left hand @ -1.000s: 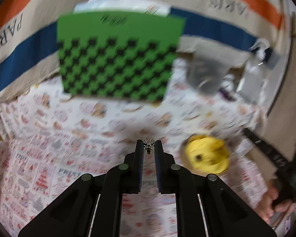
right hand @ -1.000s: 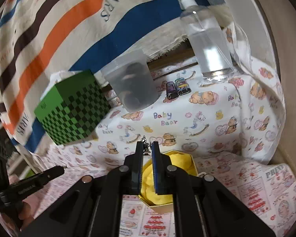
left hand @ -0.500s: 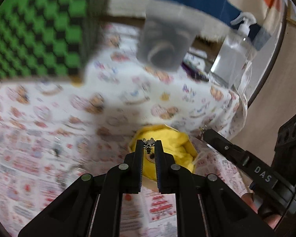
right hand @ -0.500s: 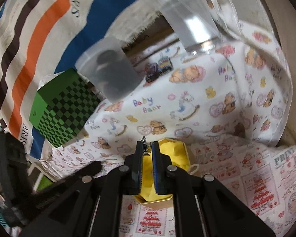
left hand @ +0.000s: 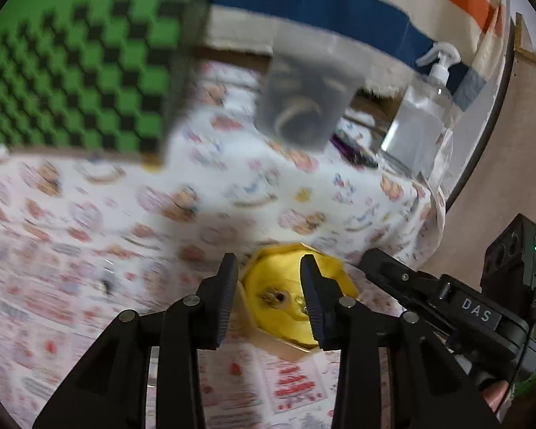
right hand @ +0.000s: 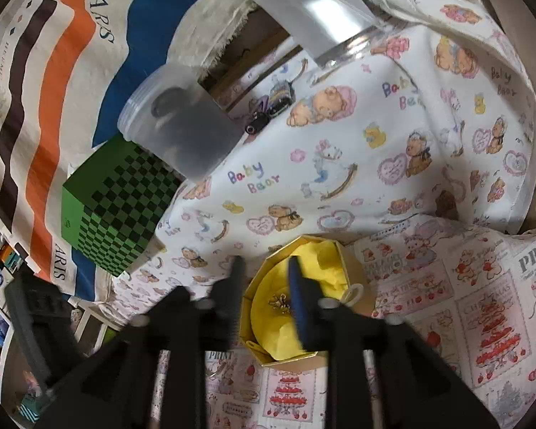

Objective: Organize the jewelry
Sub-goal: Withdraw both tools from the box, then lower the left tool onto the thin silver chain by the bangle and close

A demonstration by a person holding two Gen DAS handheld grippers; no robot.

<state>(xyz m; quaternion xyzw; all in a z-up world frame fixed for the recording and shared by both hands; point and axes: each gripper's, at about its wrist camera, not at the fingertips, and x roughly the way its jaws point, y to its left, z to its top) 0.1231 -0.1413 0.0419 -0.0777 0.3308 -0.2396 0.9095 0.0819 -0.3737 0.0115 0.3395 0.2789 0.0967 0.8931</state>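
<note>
A small gold box lined with yellow tissue (left hand: 291,307) (right hand: 334,275) sits on the patterned cloth. Two small pieces of jewelry lie on the tissue, one in the left wrist view (left hand: 272,297) and one in the right wrist view (right hand: 279,302). My left gripper (left hand: 269,268) is open and empty just above the box. My right gripper (right hand: 266,268) is open and empty over the box's left side. The right gripper also shows at the right of the left wrist view (left hand: 446,296).
A green checkered box (right hand: 114,207) (left hand: 78,82) stands at the back left. A frosted plastic cup (right hand: 182,125) (left hand: 303,100) lies tilted beside it. A clear pump bottle (left hand: 421,114) (right hand: 314,7) stands at the back right. Small batteries (right hand: 271,107) lie near it.
Both grippers opened. The jewelry pieces they held now lie on the yellow tissue in the box. Both grippers sit closer over the box.
</note>
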